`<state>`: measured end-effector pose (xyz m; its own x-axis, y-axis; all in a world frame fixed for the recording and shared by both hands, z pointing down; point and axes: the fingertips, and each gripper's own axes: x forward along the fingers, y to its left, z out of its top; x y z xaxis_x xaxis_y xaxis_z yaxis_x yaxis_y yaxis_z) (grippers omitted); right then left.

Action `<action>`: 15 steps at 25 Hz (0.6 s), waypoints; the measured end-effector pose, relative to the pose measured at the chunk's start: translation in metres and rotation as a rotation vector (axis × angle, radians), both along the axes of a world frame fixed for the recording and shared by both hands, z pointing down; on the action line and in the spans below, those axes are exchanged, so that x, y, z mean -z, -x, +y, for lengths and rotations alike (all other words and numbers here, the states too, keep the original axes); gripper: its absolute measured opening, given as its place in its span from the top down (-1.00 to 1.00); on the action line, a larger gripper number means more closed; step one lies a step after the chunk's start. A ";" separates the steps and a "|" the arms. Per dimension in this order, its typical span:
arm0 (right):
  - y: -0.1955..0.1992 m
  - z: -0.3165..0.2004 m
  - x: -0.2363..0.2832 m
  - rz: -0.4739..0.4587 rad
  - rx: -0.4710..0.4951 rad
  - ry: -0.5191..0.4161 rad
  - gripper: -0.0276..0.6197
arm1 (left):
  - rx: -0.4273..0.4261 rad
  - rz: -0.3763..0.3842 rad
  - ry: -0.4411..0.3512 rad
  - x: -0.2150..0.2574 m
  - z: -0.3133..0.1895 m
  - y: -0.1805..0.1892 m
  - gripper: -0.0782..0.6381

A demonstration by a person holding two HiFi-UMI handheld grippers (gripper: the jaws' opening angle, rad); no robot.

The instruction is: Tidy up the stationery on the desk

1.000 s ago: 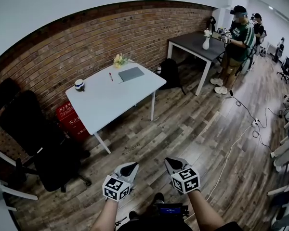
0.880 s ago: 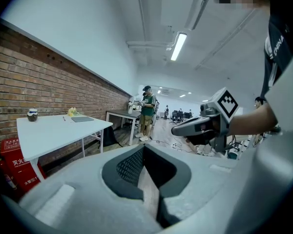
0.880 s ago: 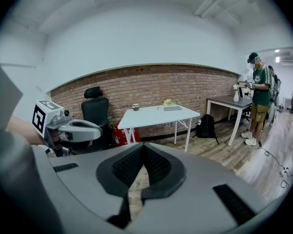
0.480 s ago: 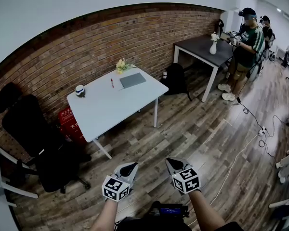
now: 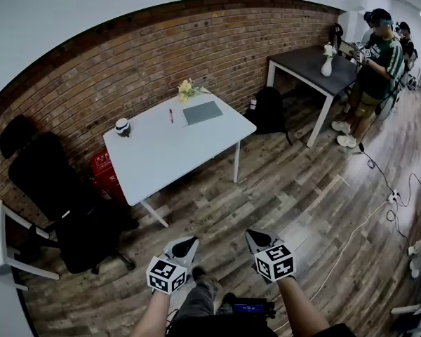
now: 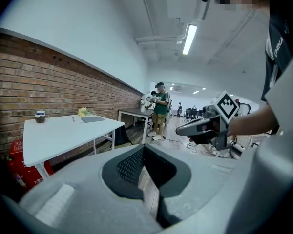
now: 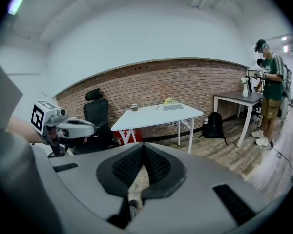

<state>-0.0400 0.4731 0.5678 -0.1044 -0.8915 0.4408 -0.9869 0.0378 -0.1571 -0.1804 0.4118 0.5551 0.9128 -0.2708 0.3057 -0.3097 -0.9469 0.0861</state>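
Both grippers are sitting lower in the head view than a second ago, and the white counter (image 5: 170, 161) is showing further to the right and a little nearer. A trouser leg and shoe (image 5: 200, 286) are now showing between the forearms.

The left gripper (image 5: 185, 244) is hovering over the wooden floor (image 5: 281, 188) with its jaws pressed together and nothing between them. The right gripper (image 5: 255, 238) is hanging beside it in the same way, jaws closed and empty. Both are pointing toward the counter and staying well apart from it.

The stationery is lying at the counter's far end, near the brick wall (image 5: 126, 62). A red pen (image 5: 171, 115) is lying just beside a grey notebook (image 5: 202, 112), with a bunch of yellow flowers (image 5: 188, 88) behind them at the far corner. A small jar (image 5: 123, 126) is standing apart from them, toward the left edge.

A black office chair (image 5: 52, 192) is standing left of the counter, with a red box (image 5: 104, 170) on the floor under the counter's left side. A black backpack (image 5: 270, 109) is resting on the floor to the right. Further right, a person in a green shirt (image 5: 375, 58) is standing at a dark counter (image 5: 309, 65) bearing a white vase (image 5: 327, 67).
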 end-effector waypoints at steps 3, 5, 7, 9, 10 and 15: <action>-0.005 -0.017 -0.006 -0.007 0.005 0.006 0.89 | 0.017 -0.007 0.011 -0.010 -0.017 -0.001 0.76; -0.008 -0.030 -0.009 -0.007 0.010 0.013 0.89 | 0.033 -0.008 0.023 -0.016 -0.032 -0.004 0.76; -0.014 -0.044 -0.012 -0.002 0.013 0.025 0.89 | 0.044 -0.008 0.036 -0.022 -0.049 -0.010 0.76; -0.023 -0.060 -0.015 0.005 0.015 0.038 0.89 | 0.046 -0.002 0.047 -0.026 -0.066 -0.020 0.76; -0.028 -0.069 -0.016 0.009 0.017 0.044 0.89 | 0.046 0.002 0.049 -0.027 -0.075 -0.025 0.76; -0.051 -0.129 -0.017 0.023 0.029 0.071 0.89 | 0.049 0.013 0.057 -0.030 -0.131 -0.050 0.76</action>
